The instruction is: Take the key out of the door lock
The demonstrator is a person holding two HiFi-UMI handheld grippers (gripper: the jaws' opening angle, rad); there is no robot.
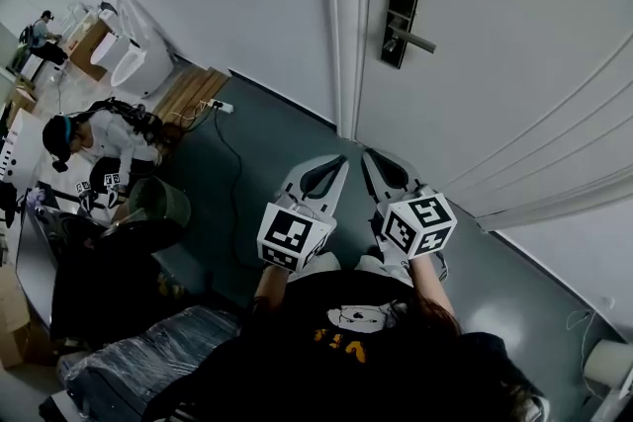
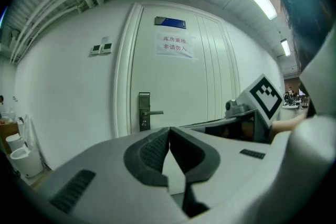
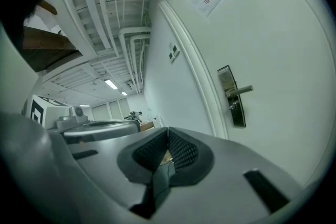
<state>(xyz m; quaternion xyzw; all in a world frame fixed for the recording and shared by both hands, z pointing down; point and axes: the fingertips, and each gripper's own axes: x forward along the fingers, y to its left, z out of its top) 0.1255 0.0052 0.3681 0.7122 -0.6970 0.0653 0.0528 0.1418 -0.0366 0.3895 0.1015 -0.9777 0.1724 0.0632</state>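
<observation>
The right gripper (image 3: 167, 129) is held shut, tips pressed together, with nothing clearly gripped; the left gripper (image 2: 169, 129) is likewise closed and empty. Both are held low, well apart from the door (image 1: 495, 64). Its lock (image 1: 399, 22) is seen toward 12 o'clock, and what looks like the key (image 3: 231, 106) is seen just under the handle (image 3: 241, 91).
</observation>
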